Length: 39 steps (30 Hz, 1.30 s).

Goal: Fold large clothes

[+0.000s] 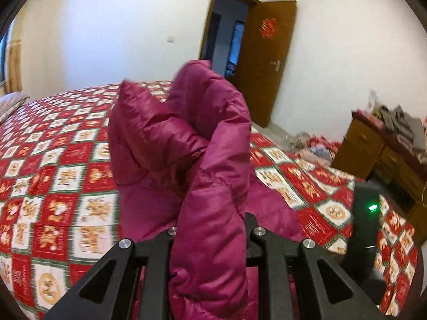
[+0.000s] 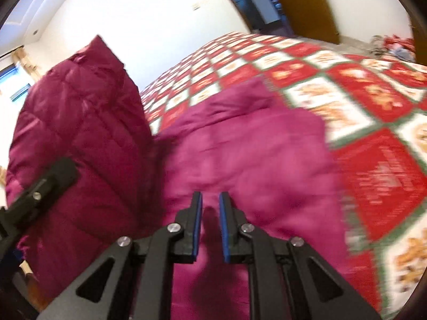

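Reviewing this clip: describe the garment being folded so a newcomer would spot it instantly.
Start at the bed with the red, white and green checked quilt. On its near side lies a puffy magenta quilted jacket, one part lifted and pinched in the left claw, the right claw above the flat part. It is the only plain-coloured, shiny padded item on the patterned cover.

Bed quilt (image 1: 61, 165), red/white checks with green borders. Brown door (image 1: 264, 61) open against white wall (image 1: 120, 26), red decoration (image 1: 268, 28) on it. Wall switch (image 1: 170, 39) left of doorway. Wooden dresser (image 1: 373, 149) at right, clutter (image 1: 395, 122) on top. Pile of stuff (image 1: 315, 144) on floor near it. Curtain (image 1: 13, 64) far left.
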Motion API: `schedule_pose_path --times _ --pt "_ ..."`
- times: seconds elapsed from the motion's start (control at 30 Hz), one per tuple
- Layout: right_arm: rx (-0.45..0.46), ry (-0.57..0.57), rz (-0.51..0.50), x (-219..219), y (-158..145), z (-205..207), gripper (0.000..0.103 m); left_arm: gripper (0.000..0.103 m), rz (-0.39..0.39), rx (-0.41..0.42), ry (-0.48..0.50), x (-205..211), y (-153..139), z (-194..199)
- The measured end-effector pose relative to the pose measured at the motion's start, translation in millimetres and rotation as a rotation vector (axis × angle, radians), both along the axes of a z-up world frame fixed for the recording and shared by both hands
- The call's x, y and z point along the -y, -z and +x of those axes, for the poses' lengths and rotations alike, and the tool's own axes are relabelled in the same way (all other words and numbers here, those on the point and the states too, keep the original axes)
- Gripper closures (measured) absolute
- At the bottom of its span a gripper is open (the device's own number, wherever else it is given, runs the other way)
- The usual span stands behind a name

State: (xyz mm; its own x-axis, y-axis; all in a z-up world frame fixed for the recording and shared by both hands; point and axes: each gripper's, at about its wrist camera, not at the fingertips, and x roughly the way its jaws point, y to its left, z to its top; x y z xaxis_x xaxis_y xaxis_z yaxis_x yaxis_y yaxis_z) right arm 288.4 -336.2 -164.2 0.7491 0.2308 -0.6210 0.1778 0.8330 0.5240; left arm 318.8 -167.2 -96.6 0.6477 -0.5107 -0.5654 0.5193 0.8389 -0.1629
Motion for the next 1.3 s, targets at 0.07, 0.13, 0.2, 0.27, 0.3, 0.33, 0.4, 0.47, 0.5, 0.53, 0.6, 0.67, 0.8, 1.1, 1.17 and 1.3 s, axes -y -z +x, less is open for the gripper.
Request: schedule_pose_path --times 0.07,0.13,0.2,0.27,0.3,0.33,0.4,0.47,0.5,0.53,0.6,0.67,0.8,1.1,1.17,1.3 --pt "0.003 0.029 -0.014 12 1 -11 0.087 0.084 0.035 -0.009 0.024 20 9 -2" --pt "0.007 0.051 0.002 24 2 -20 0.087 0.084 0.073 -0.026 0.049 39 24 -2" --pt "0.013 0.056 0.018 34 1 -27 0.087 0.083 0.099 -0.043 0.068 53 35 -4" --pt "0.017 0.065 0.019 42 -2 -30 0.087 0.083 0.116 -0.056 0.088 65 45 -6" --pt "0.020 0.073 0.022 46 -5 -33 0.086 0.083 0.118 -0.064 0.096 68 49 -6" --pt "0.025 0.080 0.026 48 -7 -34 0.086 0.083 0.116 -0.080 0.108 72 56 -5" --pt "0.031 0.079 0.035 53 -6 -32 0.086 0.083 0.096 -0.110 0.121 75 64 -4" --pt "0.044 0.067 0.045 60 -8 -30 0.081 0.083 0.073 -0.133 0.135 77 73 -2" --pt "0.049 0.060 0.055 64 -9 -28 0.080 0.083 0.069 -0.135 0.147 79 78 -2" --pt "0.053 0.046 0.074 67 -10 -25 0.077 0.083 0.077 -0.126 0.152 81 81 -4" --pt "0.063 0.019 0.120 72 -9 -16 0.070 0.083 0.104 -0.099 0.155 84 83 -7" --pt "0.083 -0.001 0.130 73 -17 -9 0.066 0.082 0.109 -0.091 0.158 84 82 -10" --pt "0.073 -0.052 0.092 66 -25 10 0.041 0.079 0.097 -0.099 0.160 82 79 -9" --pt "-0.012 -0.164 0.007 51 -26 49 0.067 0.066 0.148 -0.088 0.171 93 70 -18" --pt "-0.058 -0.182 -0.073 45 -22 54 0.083 0.057 0.179 -0.086 0.195 102 65 -21" --pt "-0.081 -0.128 -0.082 55 -15 53 0.089 0.052 0.237 -0.041 0.195 99 55 -44"
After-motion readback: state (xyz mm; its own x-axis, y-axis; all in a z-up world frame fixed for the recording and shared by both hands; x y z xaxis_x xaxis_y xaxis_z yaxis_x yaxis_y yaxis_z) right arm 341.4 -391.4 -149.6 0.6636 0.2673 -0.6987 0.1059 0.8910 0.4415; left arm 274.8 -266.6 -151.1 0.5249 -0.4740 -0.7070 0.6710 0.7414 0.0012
